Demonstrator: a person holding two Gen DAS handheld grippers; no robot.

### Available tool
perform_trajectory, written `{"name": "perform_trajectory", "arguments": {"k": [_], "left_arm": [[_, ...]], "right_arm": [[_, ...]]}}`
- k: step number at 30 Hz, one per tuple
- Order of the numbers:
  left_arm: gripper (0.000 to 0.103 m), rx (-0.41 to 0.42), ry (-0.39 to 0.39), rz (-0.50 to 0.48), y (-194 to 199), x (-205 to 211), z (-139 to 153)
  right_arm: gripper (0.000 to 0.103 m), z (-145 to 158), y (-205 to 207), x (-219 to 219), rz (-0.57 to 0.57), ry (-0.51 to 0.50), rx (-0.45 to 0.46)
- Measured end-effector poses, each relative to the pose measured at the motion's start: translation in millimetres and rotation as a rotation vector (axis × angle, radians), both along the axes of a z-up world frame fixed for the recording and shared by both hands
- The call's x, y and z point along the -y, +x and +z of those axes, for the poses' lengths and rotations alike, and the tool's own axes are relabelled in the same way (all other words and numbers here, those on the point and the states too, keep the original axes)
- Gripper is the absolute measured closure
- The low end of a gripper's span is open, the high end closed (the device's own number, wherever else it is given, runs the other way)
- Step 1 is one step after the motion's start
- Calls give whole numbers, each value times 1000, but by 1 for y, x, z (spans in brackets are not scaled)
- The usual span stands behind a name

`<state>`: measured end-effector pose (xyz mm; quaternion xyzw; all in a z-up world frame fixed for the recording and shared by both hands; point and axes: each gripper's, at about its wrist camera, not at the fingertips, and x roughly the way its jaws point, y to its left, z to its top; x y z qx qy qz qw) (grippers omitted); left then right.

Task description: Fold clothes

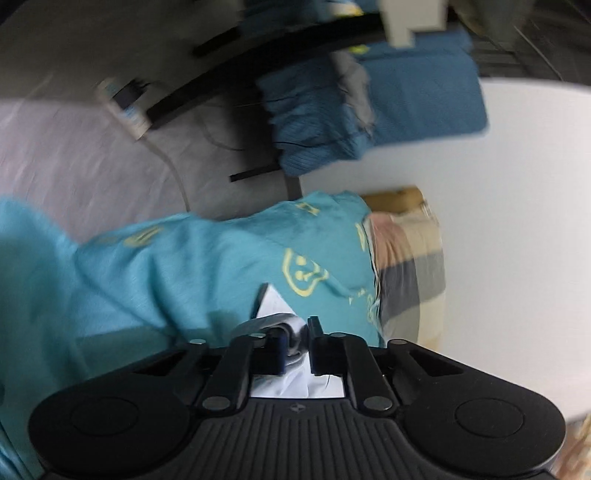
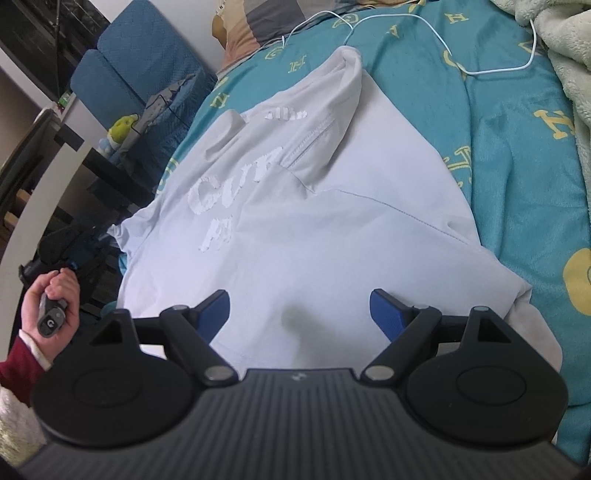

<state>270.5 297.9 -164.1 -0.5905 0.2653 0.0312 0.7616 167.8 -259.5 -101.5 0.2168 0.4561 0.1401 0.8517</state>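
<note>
Right now I see a pale grey T-shirt (image 2: 295,206) spread across a bed covered in a teal sheet (image 2: 517,147) with yellow letters and faces printed on it. The shirt lies mostly flat, white lettering facing up, with one part folded back over the chest toward the far end. My right gripper (image 2: 300,314) hovers above the shirt's near edge, its blue-padded fingers (image 2: 386,314) spread wide with nothing between them.

Off to the left in the right wrist view, a hand (image 2: 55,299) in a dark red sleeve (image 2: 16,365) grips the handle of my left gripper (image 1: 295,341), down by the shirt's left edge. From the left wrist view, which is blurred, that gripper's fingers sit close together and pinch a fold of the pale shirt cloth at the edge of the bed.

A thin white cable (image 2: 443,40) loops across the sheet beyond the shirt. A fluffy cream blanket (image 2: 554,55) is heaped at the far right. A checked pillow (image 2: 251,26) lies at the head of the bed, and blue cushions (image 2: 140,62) stand beside it.
</note>
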Motion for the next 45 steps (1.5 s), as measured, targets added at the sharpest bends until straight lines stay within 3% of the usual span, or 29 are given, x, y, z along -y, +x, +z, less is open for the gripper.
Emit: {"name": "perform_trajectory", "arguments": {"k": [3, 5, 7, 11, 13, 15, 18, 21, 22, 23, 25, 29, 33, 39, 45], "left_arm": [[97, 49, 105, -51, 9, 14, 23], [98, 120, 230, -128, 12, 33, 51], [98, 215, 404, -272, 13, 68, 86], [98, 444, 828, -684, -18, 181, 139], [97, 502, 878, -879, -39, 233, 136], [97, 488, 885, -1030, -51, 275, 116], [94, 363, 929, -1096, -57, 314, 75], [82, 253, 916, -1096, -70, 322, 54], [70, 242, 936, -1089, -79, 322, 58], [58, 233, 959, -1082, -89, 322, 62], [55, 233, 1033, -1045, -116, 321, 78], [37, 144, 1083, -861, -166, 308, 114], [37, 109, 1047, -696, -183, 281, 128], [37, 121, 944, -505, -157, 208, 143], [37, 82, 800, -371, -144, 130, 132]], "right_arm": [[18, 3, 0, 1, -8, 0, 10], [18, 5, 0, 2, -16, -1, 18], [18, 10, -1, 6, -34, -4, 34], [18, 18, -1, 19, -83, -4, 58], [18, 20, -1, 26, -105, 2, 64], [18, 21, -1, 31, -121, -1, 69], [18, 20, -1, 39, -134, 0, 79], [18, 18, -2, 47, -137, 19, 86], [18, 18, -2, 50, -135, 37, 84], [18, 18, -3, 53, -133, 56, 84], [18, 23, -8, 54, -116, 95, 104], [18, 37, -14, 42, -52, 95, 163], [18, 42, -10, 8, 75, 68, 201], [18, 41, 17, -73, 270, -116, 242], [19, 23, 48, -156, 472, -305, 264]]}}
